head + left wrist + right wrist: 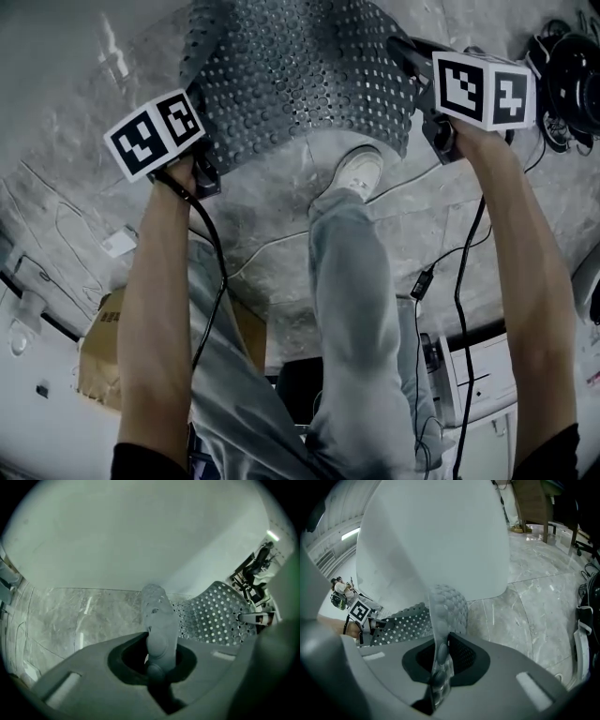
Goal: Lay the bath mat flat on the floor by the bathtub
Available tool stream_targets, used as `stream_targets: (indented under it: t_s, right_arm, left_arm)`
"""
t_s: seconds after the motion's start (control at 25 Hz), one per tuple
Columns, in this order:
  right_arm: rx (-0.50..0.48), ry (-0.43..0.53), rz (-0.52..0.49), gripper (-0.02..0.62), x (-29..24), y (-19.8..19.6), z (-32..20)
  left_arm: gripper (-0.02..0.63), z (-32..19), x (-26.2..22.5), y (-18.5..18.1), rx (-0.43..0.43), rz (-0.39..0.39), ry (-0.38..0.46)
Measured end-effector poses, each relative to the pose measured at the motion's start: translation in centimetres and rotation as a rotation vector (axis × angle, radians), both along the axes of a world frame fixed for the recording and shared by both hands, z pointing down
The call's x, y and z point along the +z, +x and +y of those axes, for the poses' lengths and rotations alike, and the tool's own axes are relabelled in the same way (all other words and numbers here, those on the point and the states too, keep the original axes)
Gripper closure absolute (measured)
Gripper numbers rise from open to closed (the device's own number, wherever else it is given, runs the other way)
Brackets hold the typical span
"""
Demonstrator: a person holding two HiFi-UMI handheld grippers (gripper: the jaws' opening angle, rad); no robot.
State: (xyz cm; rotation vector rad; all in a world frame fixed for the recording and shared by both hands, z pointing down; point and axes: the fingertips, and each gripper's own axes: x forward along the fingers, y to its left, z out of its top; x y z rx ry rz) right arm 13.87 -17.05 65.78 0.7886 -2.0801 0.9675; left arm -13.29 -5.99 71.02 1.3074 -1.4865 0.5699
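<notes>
A grey perforated bath mat (300, 75) hangs in the air over the marble floor (84, 122), stretched between my two grippers. My left gripper (204, 176) is shut on the mat's left edge, and that pinched edge (159, 630) stands upright between the jaws in the left gripper view. At the mat's right edge my right gripper (410, 56) is also shut, with a bumpy strip of mat (445, 606) clamped in it. The white bathtub (436, 536) rises just beyond the mat. The mat's far side is hidden.
The person's shoe (356, 173) and leg stand on the floor right under the mat. Cables (459, 272) trail across the floor. A cardboard box (103, 347) lies at the lower left, black gear (567, 80) at the upper right, and white cabinets (483, 394) at the lower right.
</notes>
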Motion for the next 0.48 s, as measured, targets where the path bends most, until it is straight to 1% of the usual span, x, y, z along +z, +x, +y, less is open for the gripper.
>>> stream_targets:
  t_s: [0.12, 0.24, 0.36, 0.48]
  right_arm:
    - [0.006, 0.0, 0.011, 0.573, 1.1, 0.8, -0.5]
    - [0.034, 0.004, 0.005, 0.572, 2.0, 2.0, -1.1]
    - [0.063, 0.003, -0.002, 0.572, 3.1, 3.3, -1.3]
    - [0.081, 0.004, 0.015, 0.572, 4.2, 4.6, -1.7]
  left_arm:
    - [0.583, 0.4, 1.5, -1.2, -0.029, -0.002, -0.029]
    - [0.583, 0.8, 2.9, -2.1, -0.035, -0.023, -0.049]
    - [0.582, 1.3, 4.6, -2.4, -0.03, -0.047, -0.075]
    - [0.58, 1.5, 6.2, -2.6, -0.007, -0.087, -0.102]
